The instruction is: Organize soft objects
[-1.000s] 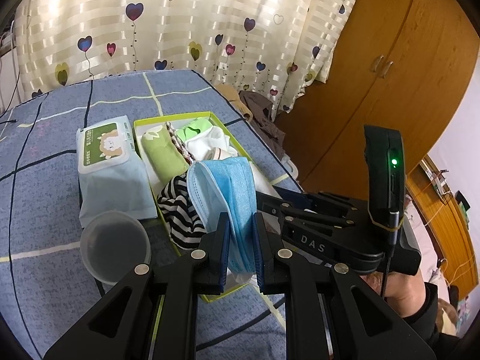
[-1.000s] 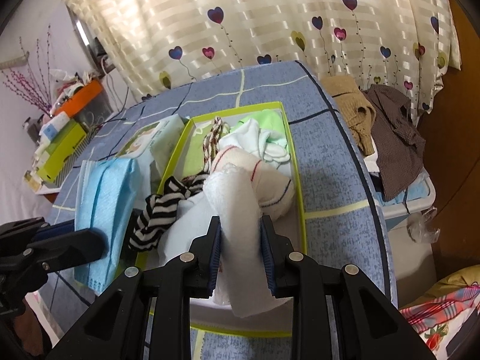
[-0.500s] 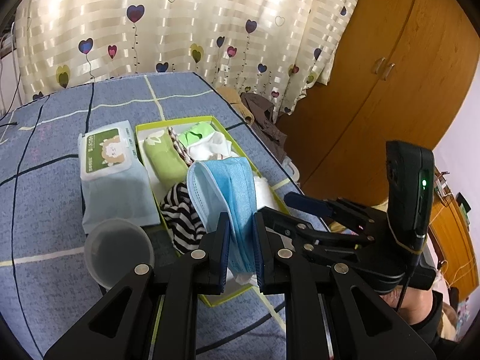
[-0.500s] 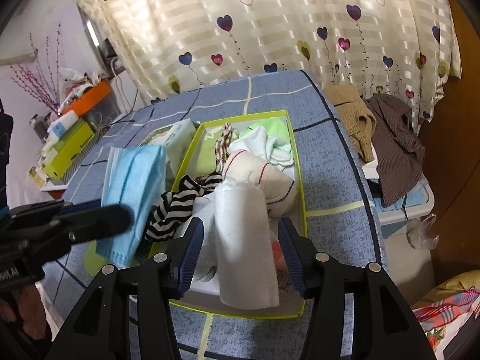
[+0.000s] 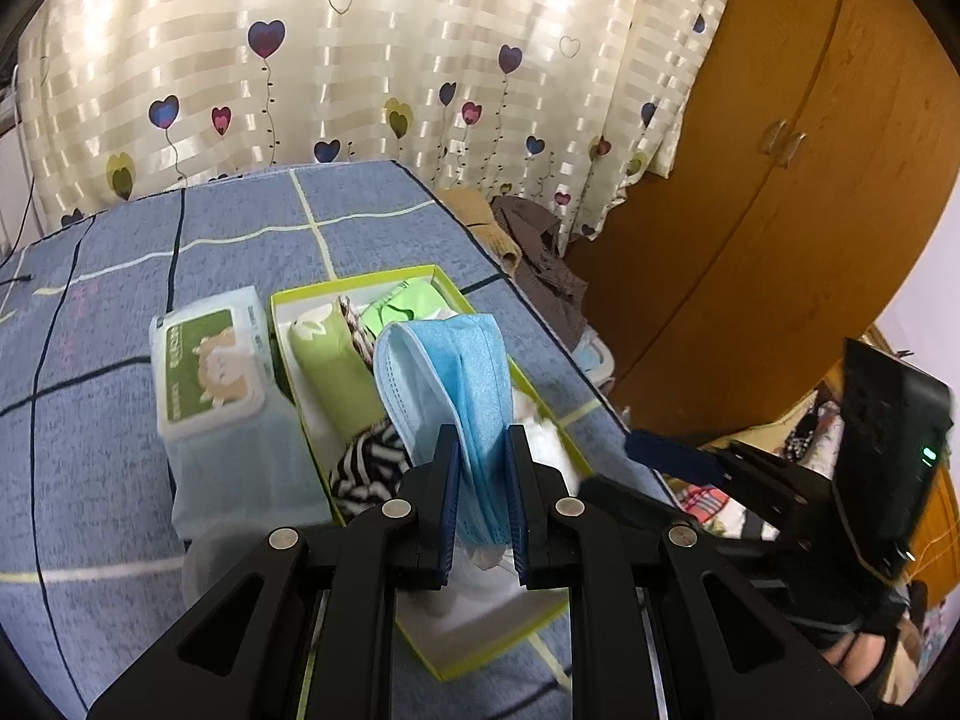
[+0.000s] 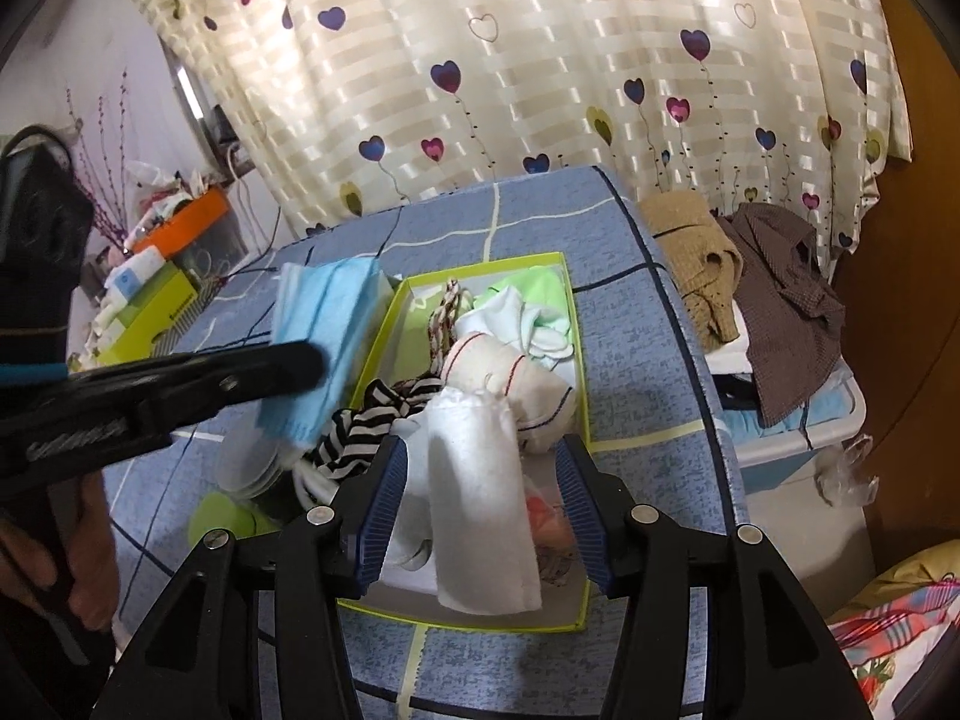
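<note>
My left gripper (image 5: 483,462) is shut on a stack of blue face masks (image 5: 444,372), held upright above the near half of the green-rimmed box (image 5: 360,279). In the right wrist view those masks (image 6: 324,324) hang left of the box (image 6: 576,324), with the left gripper (image 6: 300,363) reaching in from the left. My right gripper (image 6: 483,462) stands open over the box's near end. A folded white cloth (image 6: 480,480) lies in the box between its pads, touching neither. Striped black-and-white fabric (image 6: 366,426), a white sock with red and blue lines (image 6: 510,372) and green items fill the box.
A wet-wipes pack (image 5: 210,372) lies left of the box. Clear plastic cups (image 6: 249,462) and a green lid (image 6: 222,519) sit near its front left corner. Clothes (image 6: 780,288) are piled on a bin past the table's right edge. A wooden wardrobe (image 5: 780,180) stands behind.
My right gripper's jaws opened and let go of the white cloth, which now rests in the box; the gripper drew back and rose. The left gripper, still holding the masks, pulled back a little.
</note>
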### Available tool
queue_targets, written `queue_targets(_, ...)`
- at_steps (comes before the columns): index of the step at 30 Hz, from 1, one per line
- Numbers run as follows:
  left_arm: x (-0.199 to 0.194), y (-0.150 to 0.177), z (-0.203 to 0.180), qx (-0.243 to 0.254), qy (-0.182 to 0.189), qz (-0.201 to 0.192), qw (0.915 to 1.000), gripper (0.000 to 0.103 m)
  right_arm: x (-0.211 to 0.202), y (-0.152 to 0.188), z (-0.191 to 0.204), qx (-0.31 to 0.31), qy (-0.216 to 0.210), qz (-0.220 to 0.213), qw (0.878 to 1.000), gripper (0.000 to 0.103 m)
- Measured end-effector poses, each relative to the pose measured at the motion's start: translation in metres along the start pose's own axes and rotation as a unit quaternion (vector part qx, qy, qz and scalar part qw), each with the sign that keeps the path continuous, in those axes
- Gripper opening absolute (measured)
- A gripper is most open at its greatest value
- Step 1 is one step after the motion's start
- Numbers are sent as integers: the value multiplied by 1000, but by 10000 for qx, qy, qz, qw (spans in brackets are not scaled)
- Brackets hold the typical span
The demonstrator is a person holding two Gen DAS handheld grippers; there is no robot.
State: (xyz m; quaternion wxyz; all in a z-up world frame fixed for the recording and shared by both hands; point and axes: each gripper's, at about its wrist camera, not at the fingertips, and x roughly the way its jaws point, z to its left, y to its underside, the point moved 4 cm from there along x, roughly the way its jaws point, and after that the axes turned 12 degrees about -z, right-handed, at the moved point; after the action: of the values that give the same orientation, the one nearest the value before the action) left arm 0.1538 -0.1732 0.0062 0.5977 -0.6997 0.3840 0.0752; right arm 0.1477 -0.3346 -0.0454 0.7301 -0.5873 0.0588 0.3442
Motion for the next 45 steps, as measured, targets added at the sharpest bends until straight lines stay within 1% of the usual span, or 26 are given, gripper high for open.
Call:
queue_targets(7,37,1,1,6,-154,387,9991,15,1,-1,-3,13,0,3,10000,51)
queue_targets(12,50,5,3,-41,-235,549,9982,16,3,-2,-6,33,2,10,10000,51)
queue_targets(15,54,6,4,-42,-267,591,9979,23,4,-2,-8,46,6,15,10000,51)
queue_targets(18,52,5,6,-77,-302,554,9980,37,4,-3,-8,38,9,9,10000,51)
queue_targets(19,49,4,6,-76,-313,506,9982,40,3,-3,-9,31,13,-2,10000,51)
queue_targets(21,42,1,5,-64,-302,401,9987,41,2,-4,-11,15,33,-29,10000,51)
queue_targets(25,24,-2,3,-20,-285,203,9994,42,-6,-5,-7,-37,104,-97,9999,53)
queue_targets(29,5,-1,1,11,-268,66,9996,42,-18,-5,5,-189,228,-141,9995,56)
queue_targets(34,-20,10,-1,40,-248,-2,9997,42,-33,-1,22,-347,328,-143,9988,58)
queue_targets(38,-42,21,-4,79,-311,-94,9994,42,-46,3,35,-473,418,-130,9979,60)
queue_targets(45,-65,41,-7,233,-424,-100,9988,42,-64,13,55,-671,533,-97,9963,62)
